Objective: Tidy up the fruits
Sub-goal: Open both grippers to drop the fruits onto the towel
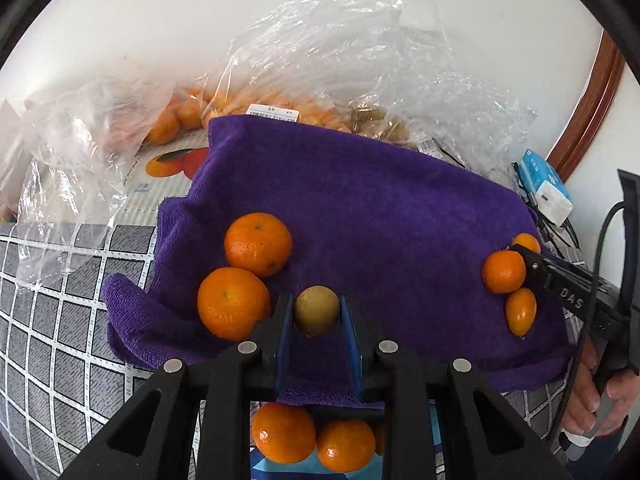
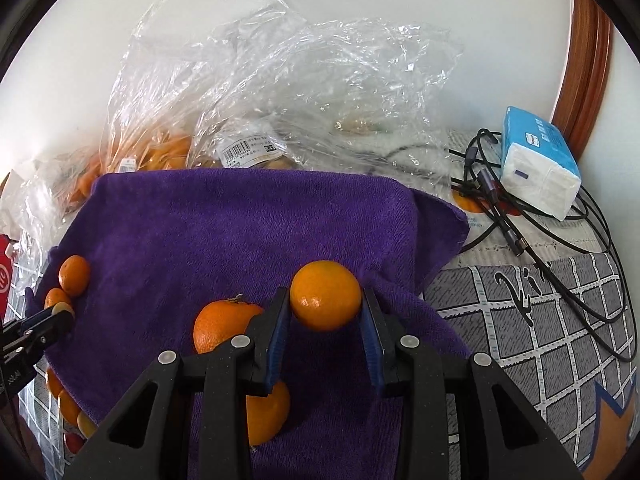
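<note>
A purple towel covers the middle of the table. My left gripper is shut on a small yellow-green round fruit just above the towel's near part. Two oranges lie on the towel to its left. My right gripper is shut on an orange over the towel; it also shows in the left wrist view at the right. Two oranges lie under and left of it.
Clear plastic bags with more oranges lie behind the towel against the white wall. A blue tissue pack and black cables lie at the right. More oranges sit below the towel's near edge. The checked tablecloth shows around.
</note>
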Action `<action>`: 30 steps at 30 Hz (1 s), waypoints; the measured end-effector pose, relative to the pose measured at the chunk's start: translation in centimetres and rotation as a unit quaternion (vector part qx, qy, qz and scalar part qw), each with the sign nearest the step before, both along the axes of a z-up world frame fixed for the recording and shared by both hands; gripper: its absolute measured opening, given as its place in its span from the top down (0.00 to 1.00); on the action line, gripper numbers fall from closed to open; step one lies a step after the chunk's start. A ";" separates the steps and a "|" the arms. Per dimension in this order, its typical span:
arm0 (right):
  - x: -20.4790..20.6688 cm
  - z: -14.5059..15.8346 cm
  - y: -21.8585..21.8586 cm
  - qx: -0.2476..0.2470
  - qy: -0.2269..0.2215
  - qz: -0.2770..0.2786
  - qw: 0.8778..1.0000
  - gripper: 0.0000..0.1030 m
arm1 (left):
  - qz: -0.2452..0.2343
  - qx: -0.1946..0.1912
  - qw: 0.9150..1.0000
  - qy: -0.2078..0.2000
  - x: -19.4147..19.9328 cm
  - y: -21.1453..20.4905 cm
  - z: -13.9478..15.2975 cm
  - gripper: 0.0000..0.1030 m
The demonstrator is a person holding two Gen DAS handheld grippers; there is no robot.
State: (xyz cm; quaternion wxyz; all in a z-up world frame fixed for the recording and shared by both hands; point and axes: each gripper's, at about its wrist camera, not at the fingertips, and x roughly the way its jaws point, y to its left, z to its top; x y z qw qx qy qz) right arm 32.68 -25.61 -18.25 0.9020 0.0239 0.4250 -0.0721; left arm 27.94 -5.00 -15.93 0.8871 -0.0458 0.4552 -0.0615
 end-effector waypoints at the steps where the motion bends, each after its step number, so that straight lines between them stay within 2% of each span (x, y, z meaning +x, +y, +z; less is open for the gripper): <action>1: -0.1 0.1 0.0 -0.001 0.000 -0.001 1.000 0.62 | 0.001 0.005 1.000 0.001 0.0 0.0 -0.1 0.78; 3: -0.7 0.6 0.1 -0.004 -0.006 -0.003 1.000 0.54 | 0.003 0.013 1.000 0.003 0.0 -0.1 -0.3 0.78; 7: -2.1 1.4 0.3 -0.001 -0.011 -0.008 1.000 0.53 | 0.006 0.019 1.000 0.002 0.1 -0.1 -0.7 0.78; 10: -3.8 2.6 0.7 -0.025 -0.027 -0.022 0.999 0.49 | 0.005 0.025 1.000 -0.002 0.1 -0.2 -0.8 0.78; 12: -5.1 3.5 0.9 -0.029 -0.041 -0.032 0.998 0.46 | -0.002 0.027 1.000 -0.008 -0.1 -0.4 -0.8 0.74; 16: -7.5 5.0 1.2 -0.011 -0.058 -0.053 0.997 0.41 | 0.006 0.018 1.000 -0.009 -0.9 0.2 0.3 0.71; 18: -8.4 5.4 1.6 -0.015 -0.061 -0.060 0.996 0.41 | 0.012 0.008 1.000 -0.012 -1.8 1.0 1.1 0.63; 27: -13.0 6.9 5.2 -0.035 -0.084 -0.061 0.994 0.41 | 0.044 0.001 0.998 -0.050 -7.8 5.5 4.5 0.62; 30: -14.8 7.1 6.6 -0.045 -0.093 -0.062 0.993 0.37 | 0.050 -0.007 0.997 -0.056 -9.7 6.8 5.1 0.62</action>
